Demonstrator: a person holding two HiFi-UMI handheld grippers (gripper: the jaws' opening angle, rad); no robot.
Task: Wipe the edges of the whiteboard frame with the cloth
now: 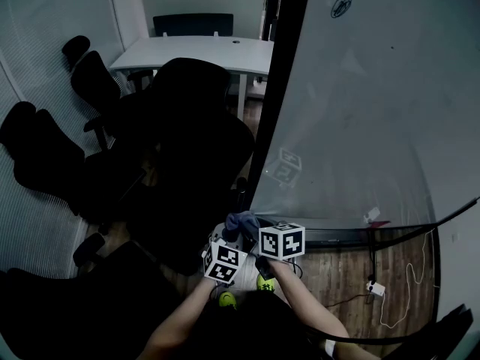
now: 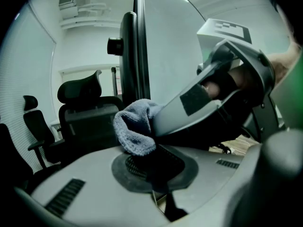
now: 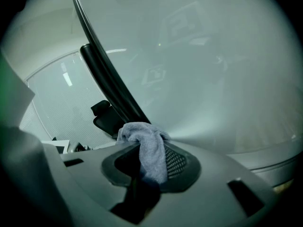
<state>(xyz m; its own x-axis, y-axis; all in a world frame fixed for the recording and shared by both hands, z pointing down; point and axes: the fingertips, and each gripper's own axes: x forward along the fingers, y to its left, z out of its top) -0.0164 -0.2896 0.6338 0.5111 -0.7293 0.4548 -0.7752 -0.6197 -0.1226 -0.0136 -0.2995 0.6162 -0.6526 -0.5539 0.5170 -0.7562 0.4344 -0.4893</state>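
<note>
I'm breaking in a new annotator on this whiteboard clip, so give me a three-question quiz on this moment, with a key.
1. True or false: the right gripper is shut on the cloth.
2. Which part of the whiteboard frame is the cloth nearest in the head view? A) its lower left corner B) its top edge C) its right edge
3. Fill in: the dark things standing beside the white table are office ____.
Key: 1 true; 2 A; 3 chairs.
</note>
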